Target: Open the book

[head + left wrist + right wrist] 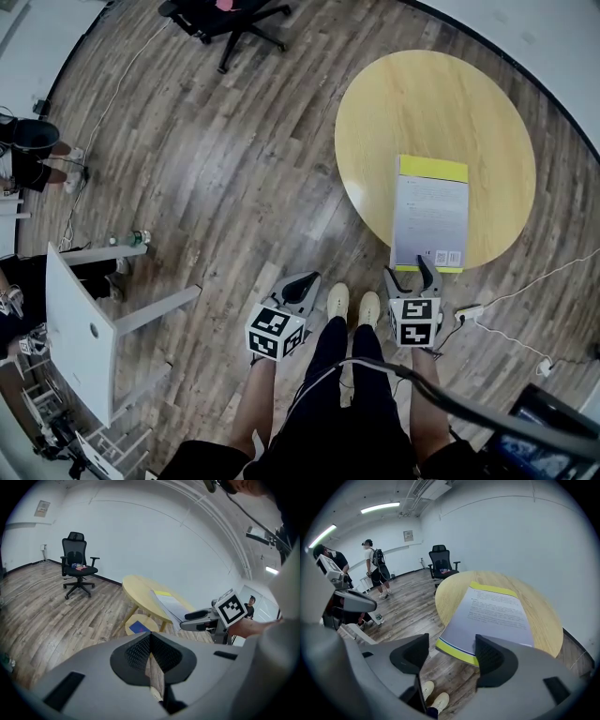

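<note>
A closed book [430,214] with a pale cover and yellow edges lies on the near side of a round yellow table [394,112], overhanging its rim. My right gripper [412,270] stands open just short of the book's near edge, touching nothing. In the right gripper view the book [497,613] shows beyond the spread jaws of that gripper [452,653], its yellow near edge in the gap. My left gripper [298,289] hangs shut and empty over the floor, left of the table. In the left gripper view its pads [151,656] meet, with the book [171,604] and the right gripper [197,618] ahead.
A black office chair [230,19] stands far across the wooden floor. A white stand [80,328] lies at the left. A power strip with a cable [469,311] sits on the floor near the table. People [375,571] stand by the far wall. My shoes [352,305] are between the grippers.
</note>
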